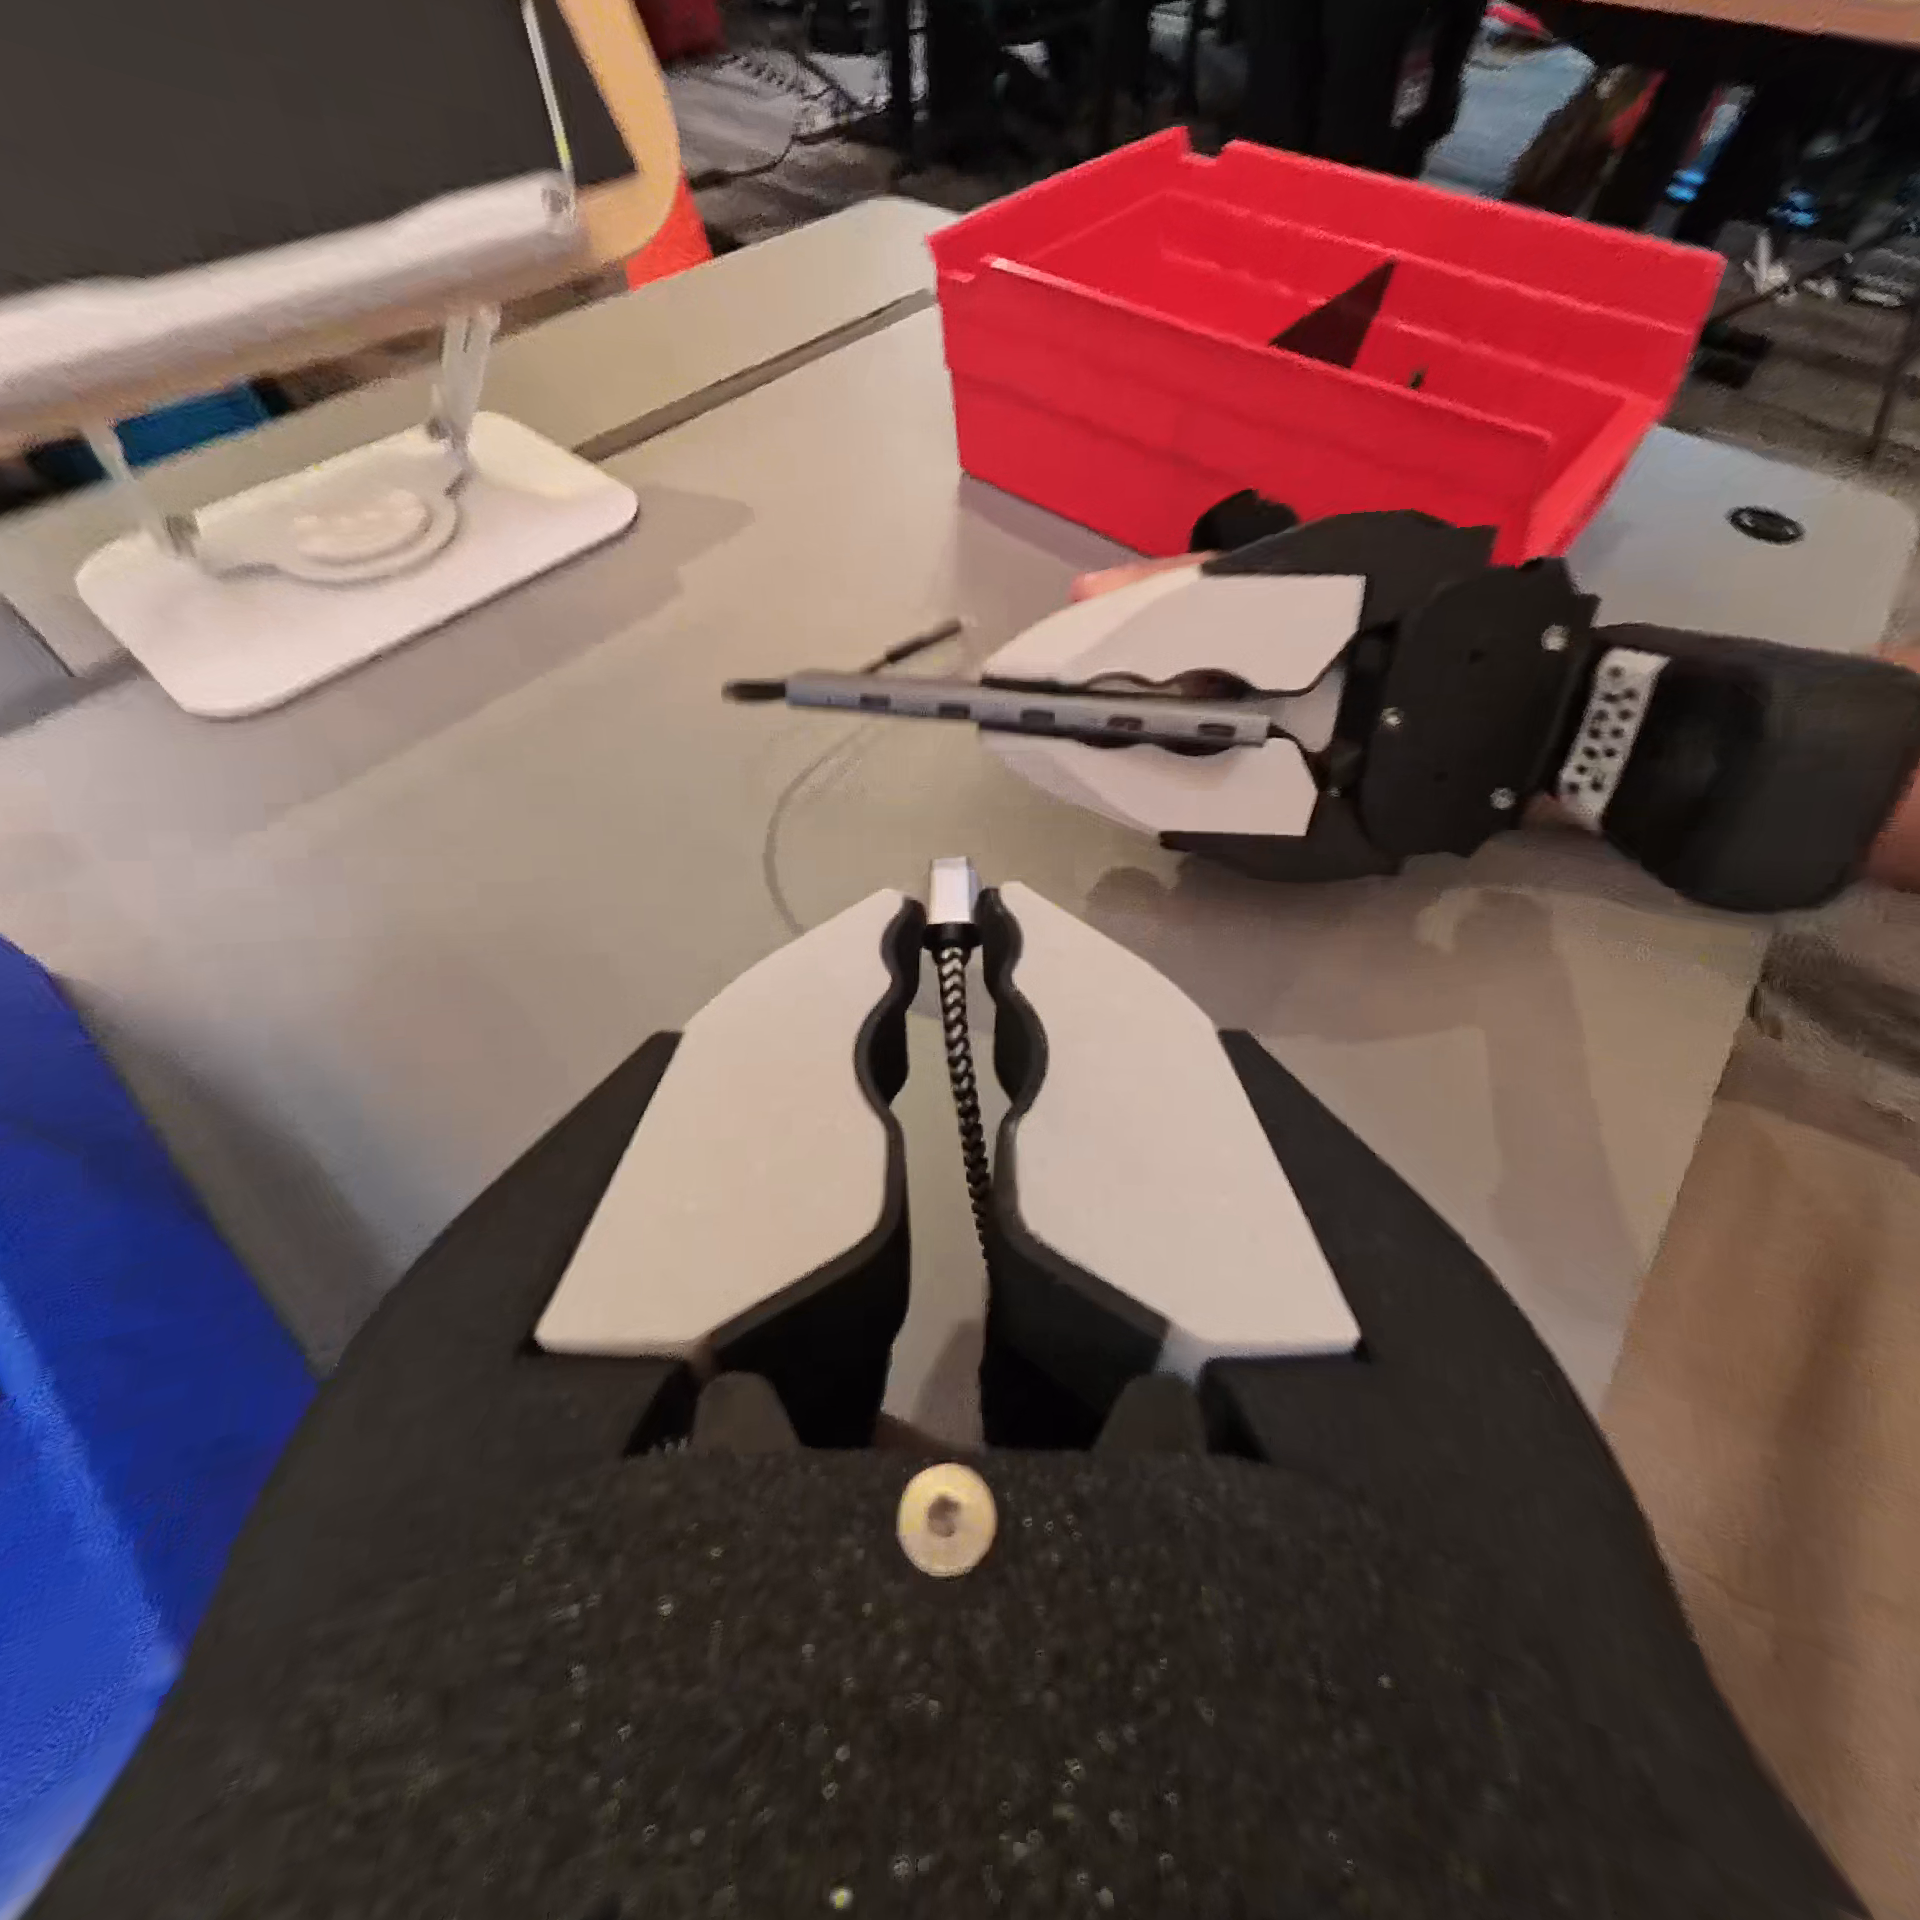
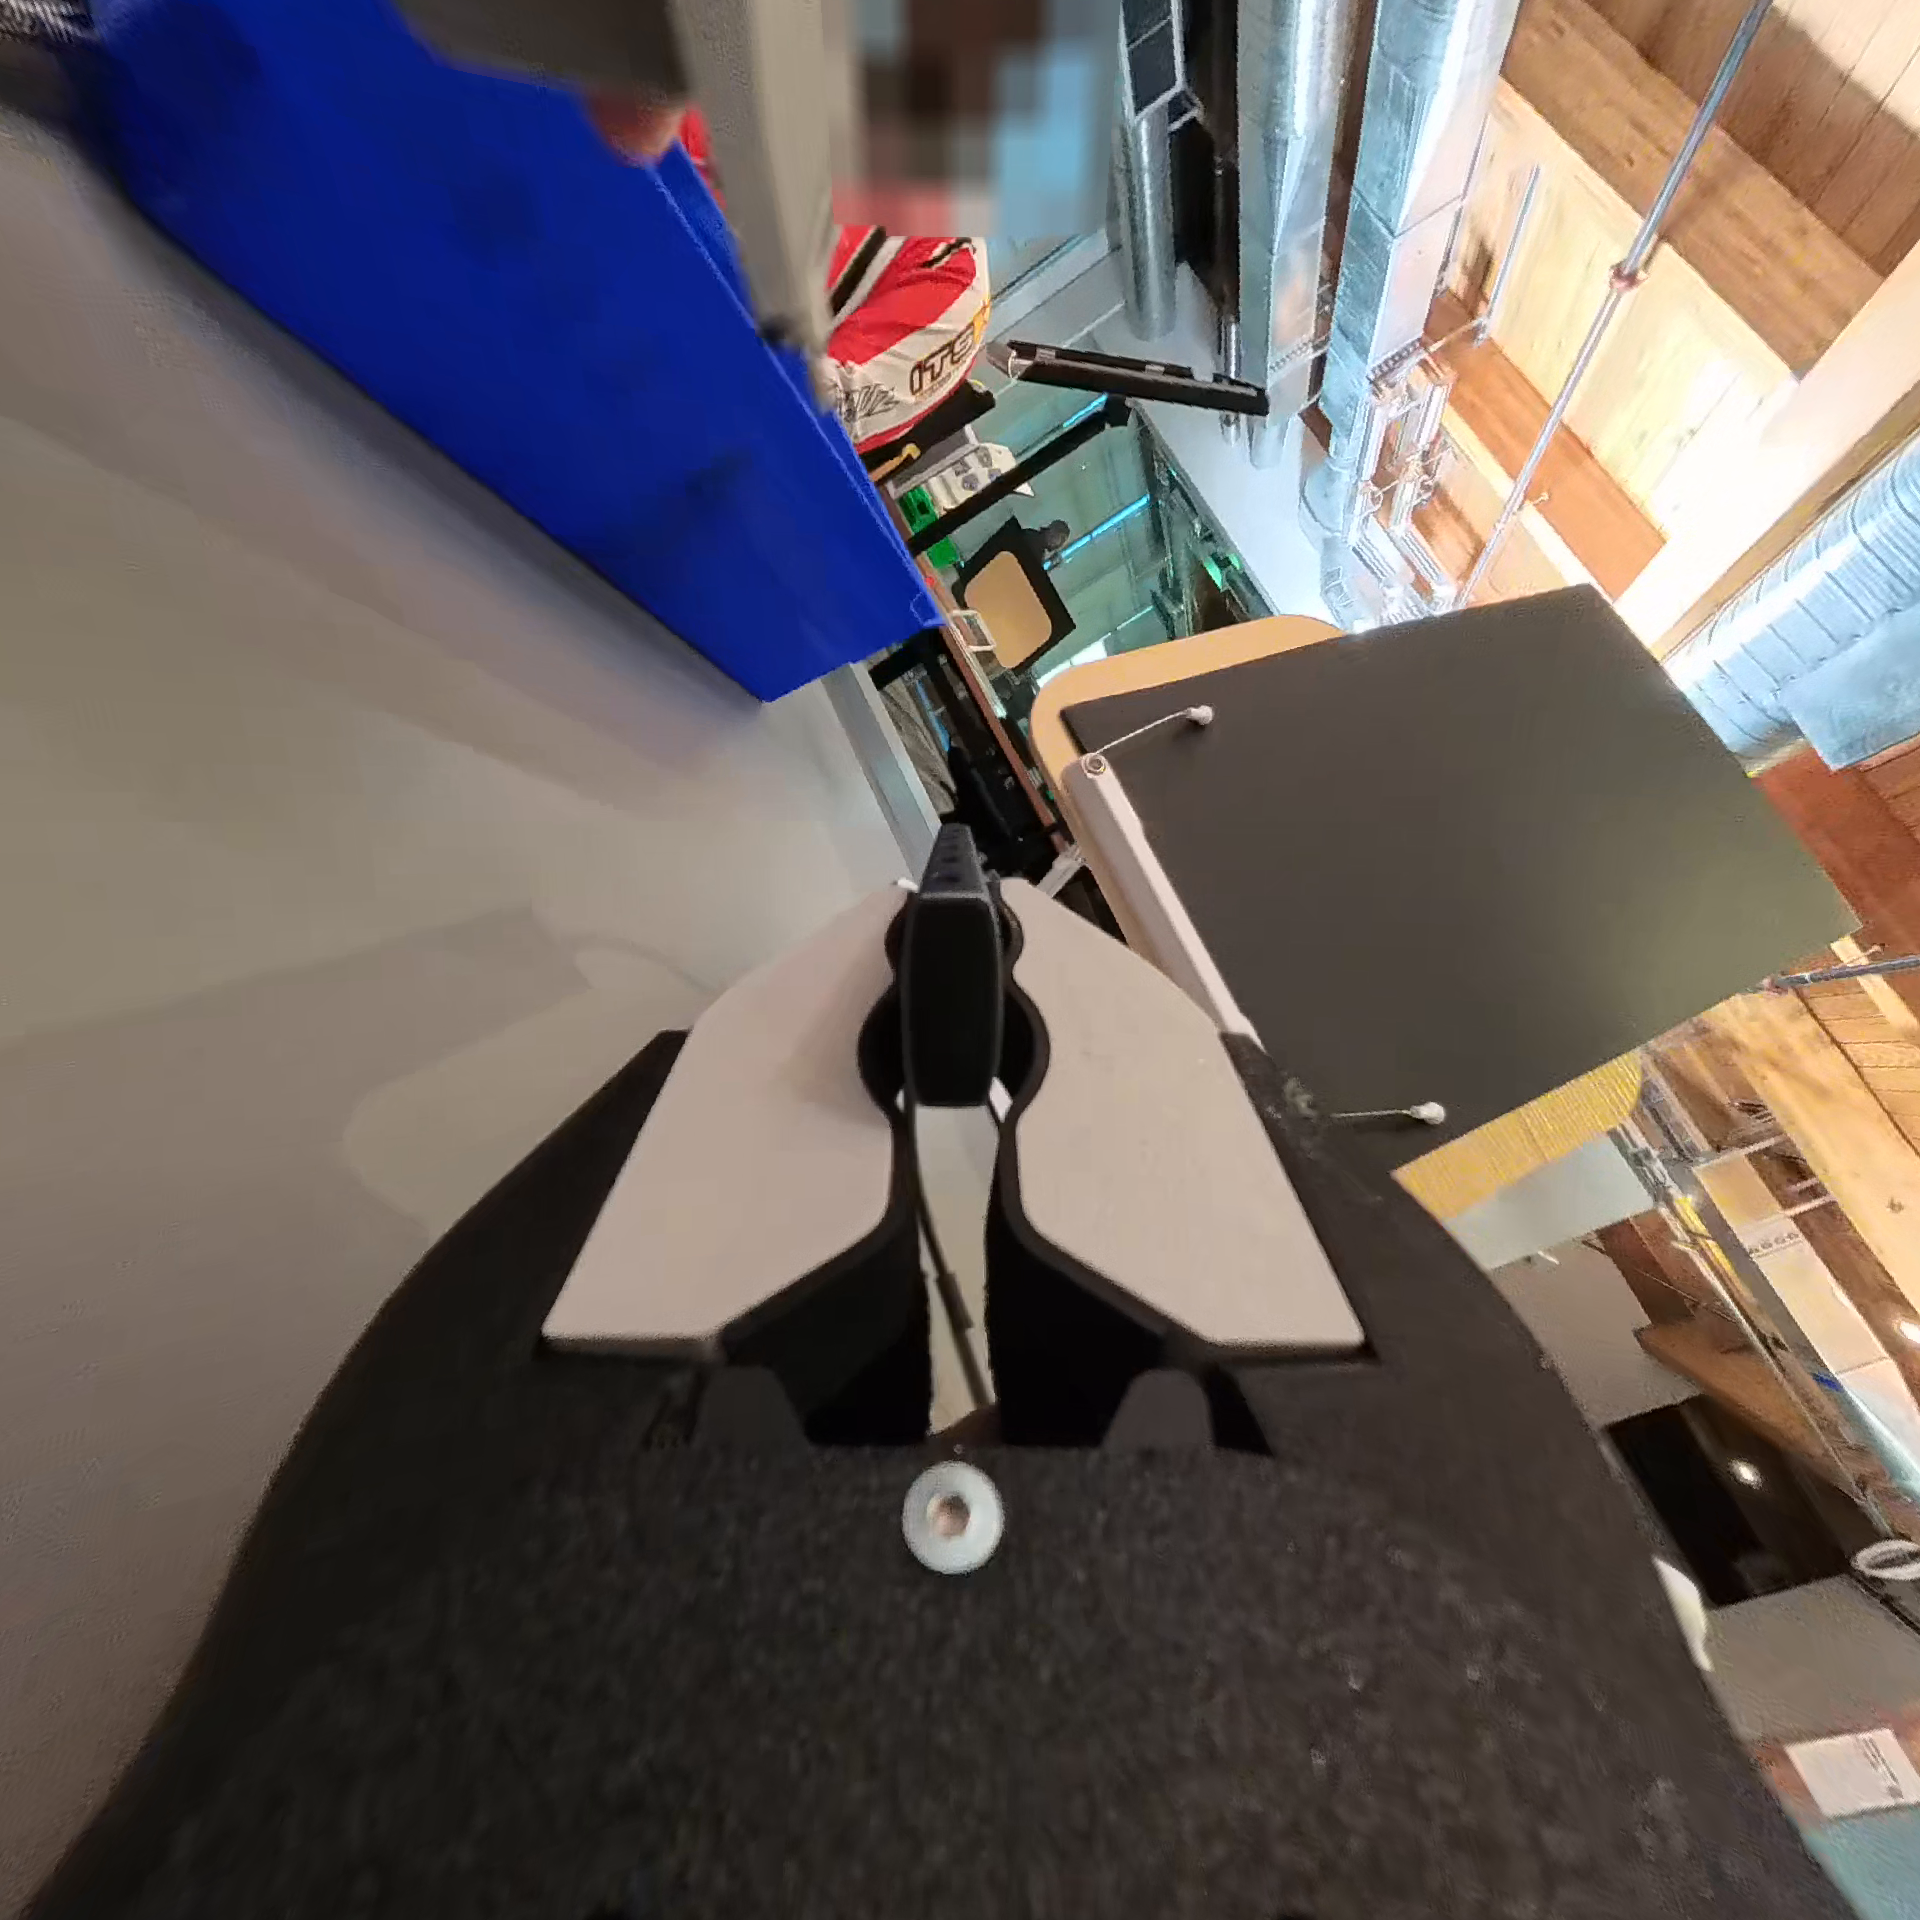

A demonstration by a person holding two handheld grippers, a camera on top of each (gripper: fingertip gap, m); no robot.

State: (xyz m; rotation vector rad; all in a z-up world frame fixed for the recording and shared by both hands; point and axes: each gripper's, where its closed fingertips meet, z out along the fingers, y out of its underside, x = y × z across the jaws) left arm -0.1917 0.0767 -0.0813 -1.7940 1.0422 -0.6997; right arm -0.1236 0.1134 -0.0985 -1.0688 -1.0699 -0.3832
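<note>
We see the left gripper [image 1: 951, 914] pinching a braided cable plug [image 1: 952, 894], tip toward the hub [image 1: 997, 707]; right gripper [image 1: 1049, 701] clamps that hub lengthwise, before the red bin [image 1: 1299, 343]; plug just short of the hub.

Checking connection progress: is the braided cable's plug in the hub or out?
Out. The silver plug, pinched in the left gripper, is clear of the grey hub held by the right gripper.

Grey glossy table [image 1: 436, 831] lying under dim room light. Dark chair legs [image 1: 914, 73] standing beyond far edge. Wooden ceiling planks [image 2: 1704, 135] glowing warmly. Silver ducts [image 2: 1382, 177] and metal conduit [image 2: 1621, 281] running across them.
</note>
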